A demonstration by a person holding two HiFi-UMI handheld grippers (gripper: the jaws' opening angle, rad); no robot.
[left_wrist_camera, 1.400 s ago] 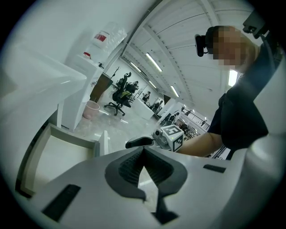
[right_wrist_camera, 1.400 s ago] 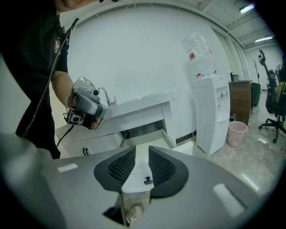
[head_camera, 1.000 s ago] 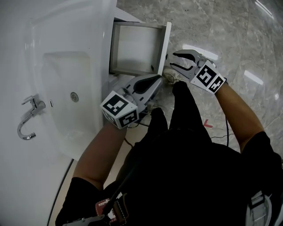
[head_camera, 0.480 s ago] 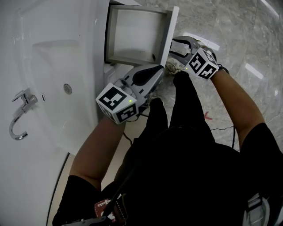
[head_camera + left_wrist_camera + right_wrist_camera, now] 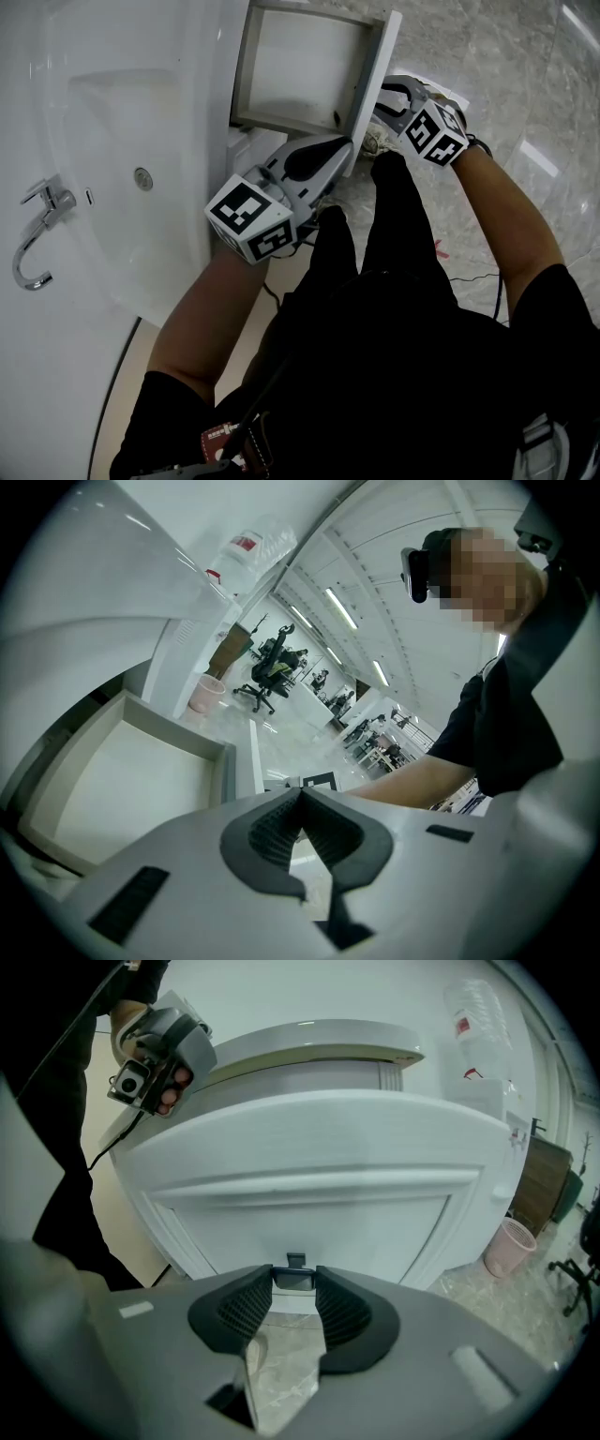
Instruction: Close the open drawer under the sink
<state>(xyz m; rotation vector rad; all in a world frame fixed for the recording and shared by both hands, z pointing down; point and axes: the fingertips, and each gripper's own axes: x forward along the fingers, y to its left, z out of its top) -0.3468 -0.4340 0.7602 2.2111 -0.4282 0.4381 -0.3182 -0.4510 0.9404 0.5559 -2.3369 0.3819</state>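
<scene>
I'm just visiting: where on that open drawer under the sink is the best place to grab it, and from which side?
Probably the small dark handle at the middle of the drawer front, approached straight from the room side. It is the one part that juts out of an otherwise flat panel. The right gripper, whose jaws have just been opening, has the handle between them.

A washbasin unit is seen set up inside a large open office hall. A white sink (image 5: 122, 187) with a chrome tap (image 5: 37, 239) and a drawer (image 5: 300, 70) beneath is placed on a polished, marble-patterned floor (image 5: 487, 56). Beyond it, office chairs (image 5: 272, 672), a pink bin (image 5: 204, 694) and long ceiling lights (image 5: 342, 608) are shown.
</scene>
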